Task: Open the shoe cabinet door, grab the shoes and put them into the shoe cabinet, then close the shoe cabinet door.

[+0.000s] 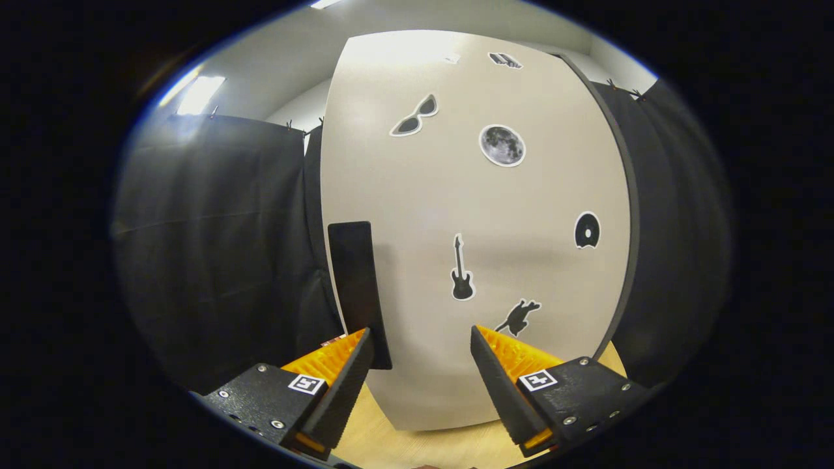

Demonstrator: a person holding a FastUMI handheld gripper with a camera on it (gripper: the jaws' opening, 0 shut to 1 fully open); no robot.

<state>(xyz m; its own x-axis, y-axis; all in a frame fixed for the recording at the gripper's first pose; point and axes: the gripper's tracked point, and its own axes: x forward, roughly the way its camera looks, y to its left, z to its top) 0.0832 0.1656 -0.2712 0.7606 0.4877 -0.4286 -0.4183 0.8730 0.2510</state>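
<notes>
The shoe cabinet door (469, 215) stands right ahead of me, a pale beige panel with several black-and-white stickers on it. A black vertical handle (355, 286) is fixed near the door's left edge. My gripper (422, 339) is open, its fingers spread wide with only the door's face showing between them. The left fingertip (361, 342) sits just in front of the handle's lower end; whether it touches is unclear. The right fingertip (482, 339) is near a cat sticker. A dark edge (629, 215) runs down the door's right side.
Black cloth (215, 247) hangs to the left and right of the cabinet. Light wooden flooring (417, 443) shows below the door, between the fingers. White wall and ceiling lights (199, 94) are above the cloth.
</notes>
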